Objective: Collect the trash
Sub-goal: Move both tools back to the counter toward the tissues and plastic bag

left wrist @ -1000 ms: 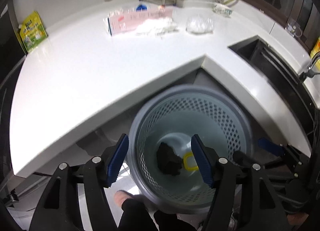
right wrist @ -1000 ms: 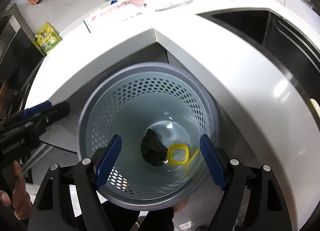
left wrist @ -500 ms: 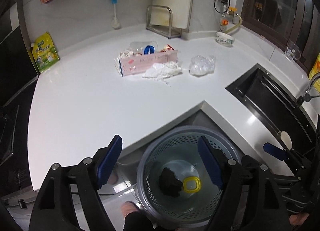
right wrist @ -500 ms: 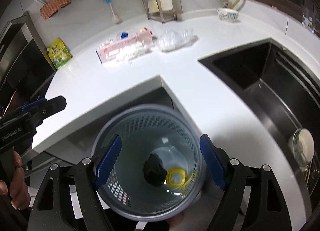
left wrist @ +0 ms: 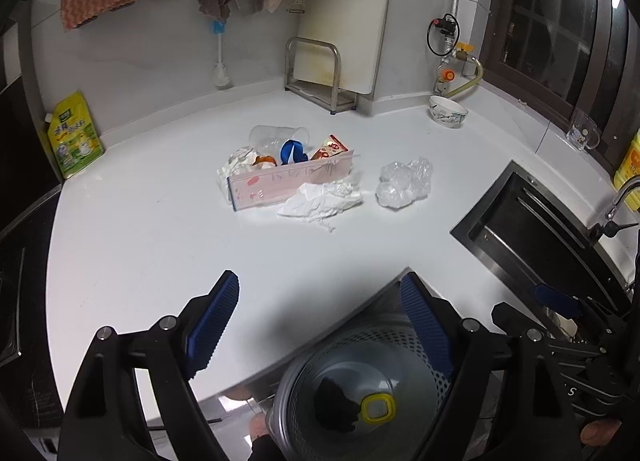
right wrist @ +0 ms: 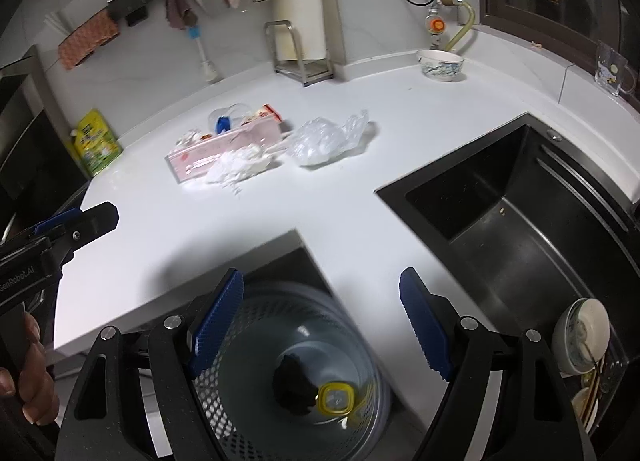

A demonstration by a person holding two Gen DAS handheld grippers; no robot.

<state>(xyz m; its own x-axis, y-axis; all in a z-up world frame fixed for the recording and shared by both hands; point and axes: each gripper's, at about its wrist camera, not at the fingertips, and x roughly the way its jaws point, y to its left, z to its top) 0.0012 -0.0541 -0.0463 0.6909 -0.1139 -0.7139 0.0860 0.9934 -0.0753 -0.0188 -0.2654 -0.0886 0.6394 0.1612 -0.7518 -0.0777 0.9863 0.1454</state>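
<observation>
Below the counter's inner corner stands a grey perforated bin (left wrist: 384, 337) (right wrist: 248, 325), holding a black crumpled lump (left wrist: 334, 405) and a yellow-rimmed lid (left wrist: 378, 409). My left gripper (left wrist: 318, 285) hangs above the bin and counter edge, its jaws opening with nothing between them. My right gripper (right wrist: 320, 277) is open and empty over the same corner. Farther back on the white counter (left wrist: 160, 241) lie a pink box (left wrist: 288, 181), crumpled white paper (left wrist: 324, 201), a clear plastic bag (left wrist: 404, 183), a tipped clear cup (left wrist: 276, 135) and a small carton (left wrist: 332, 149).
A black sink (right wrist: 500, 201) opens to the right, with stacked dishes (right wrist: 580, 337) in its near corner. A bowl (left wrist: 448, 111), a metal rack (left wrist: 316, 73) and a green pouch (left wrist: 74, 137) stand along the back wall. A glass mug (right wrist: 612, 69) sits on the window ledge.
Both grippers have risen from just over the bin and tilted up, so the counter and its trash fill the views. The left jaws have spread wider.
</observation>
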